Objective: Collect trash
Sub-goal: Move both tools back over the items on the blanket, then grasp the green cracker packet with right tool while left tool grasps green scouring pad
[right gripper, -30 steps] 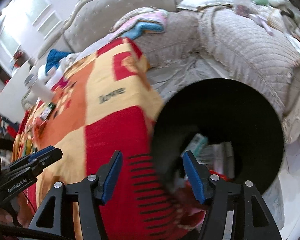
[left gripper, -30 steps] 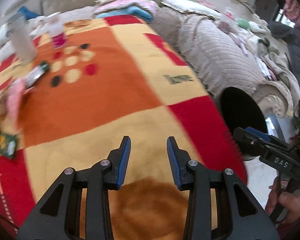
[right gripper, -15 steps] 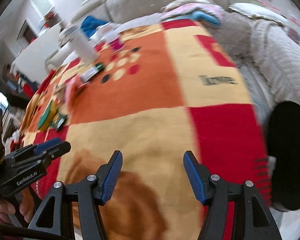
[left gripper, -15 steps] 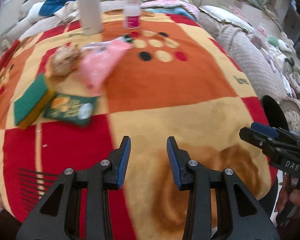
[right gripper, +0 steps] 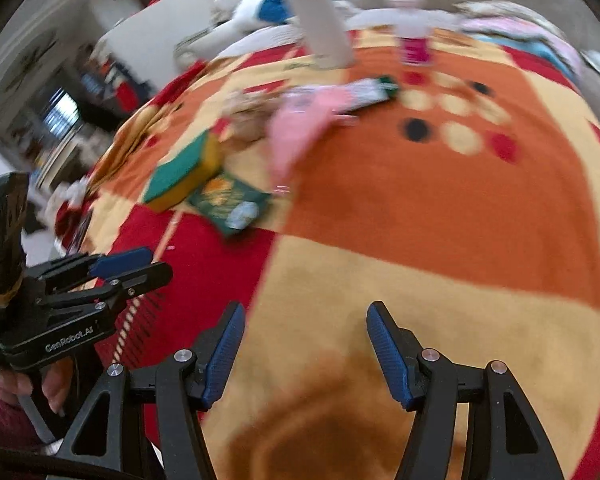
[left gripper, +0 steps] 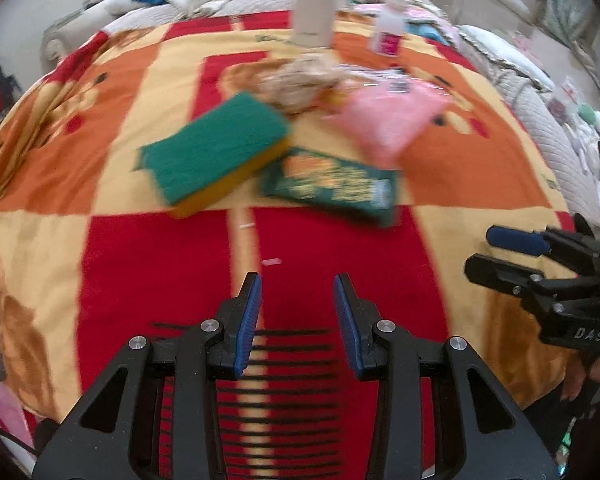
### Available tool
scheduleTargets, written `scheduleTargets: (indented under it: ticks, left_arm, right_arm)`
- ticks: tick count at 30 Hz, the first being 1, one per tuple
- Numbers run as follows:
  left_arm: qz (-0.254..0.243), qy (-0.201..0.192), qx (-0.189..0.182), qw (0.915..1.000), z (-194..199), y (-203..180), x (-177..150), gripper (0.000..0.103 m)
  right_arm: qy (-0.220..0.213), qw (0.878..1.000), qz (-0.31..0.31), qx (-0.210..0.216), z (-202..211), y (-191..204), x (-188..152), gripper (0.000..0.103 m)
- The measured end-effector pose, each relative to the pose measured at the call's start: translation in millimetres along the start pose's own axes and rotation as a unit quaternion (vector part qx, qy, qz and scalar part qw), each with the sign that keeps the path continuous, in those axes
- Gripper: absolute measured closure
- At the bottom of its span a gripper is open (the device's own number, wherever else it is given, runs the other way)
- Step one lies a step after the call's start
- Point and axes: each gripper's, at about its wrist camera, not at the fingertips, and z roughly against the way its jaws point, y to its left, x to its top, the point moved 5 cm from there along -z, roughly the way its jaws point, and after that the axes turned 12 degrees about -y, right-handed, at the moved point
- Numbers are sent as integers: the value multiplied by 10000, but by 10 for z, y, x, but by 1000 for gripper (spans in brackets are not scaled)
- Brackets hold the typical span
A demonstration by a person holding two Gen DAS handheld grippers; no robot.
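Note:
Trash lies in a cluster on the red, orange and yellow blanket (left gripper: 340, 272): a green snack packet (left gripper: 332, 184) (right gripper: 228, 200), a pink plastic bag (left gripper: 388, 120) (right gripper: 300, 128) and a crumpled brown wad (left gripper: 300, 84) (right gripper: 248, 116). A green and yellow sponge (left gripper: 216, 152) (right gripper: 180, 172) lies against the packet. My left gripper (left gripper: 297, 284) (right gripper: 156, 264) hovers over the red patch short of the packet, open and empty. My right gripper (right gripper: 306, 312) (left gripper: 478, 252) is over the yellow patch to the right, open wider, nothing between its fingers.
At the far side stand a tall white cylinder (left gripper: 314, 4) (right gripper: 324, 28) and a small bottle with a pink label (left gripper: 388, 36) (right gripper: 412, 36). A tube with a green cap (right gripper: 372, 88) lies by the pink bag. A quilted sofa (left gripper: 540, 128) borders the right; clothes are piled behind.
Both grippers swept left across the blanket, away from the black bin and sofa, which left view. The trash cluster now sits ahead and much closer. Neither jaw opening changed.

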Motion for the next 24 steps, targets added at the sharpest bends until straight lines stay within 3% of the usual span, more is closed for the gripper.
scheduleTargets:
  ticks: [5, 8, 15, 18, 20, 21, 24]
  left_arm:
    - [309, 21, 249, 9992, 2, 401, 17, 68]
    - [476, -4, 246, 9986, 7, 543, 47, 68]
    - [668, -90, -180, 9976, 41, 703, 144, 68]
    - [744, -147, -330, 9966, 52, 763, 189, 57]
    - [796, -193, -409, 9958, 55, 788, 228, 53]
    - [795, -210, -430, 9957, 50, 800, 256, 52]
    - [649, -285, -417, 9966, 23, 802, 346, 50]
  right_arm:
    - [102, 9977, 614, 276, -289, 306, 209, 41]
    - [170, 9936, 1049, 376, -479, 486, 336, 35]
    - [382, 9816, 1853, 263, -860, 597, 536, 35]
    - [467, 9770, 2074, 166, -982, 592, 513, 35]
    - [339, 9737, 2252, 67, -964, 608, 479, 38]
    - [314, 9727, 2301, -14, -956, 616, 460, 49]
    - [305, 9765, 2129, -96, -871, 579, 420, 57]
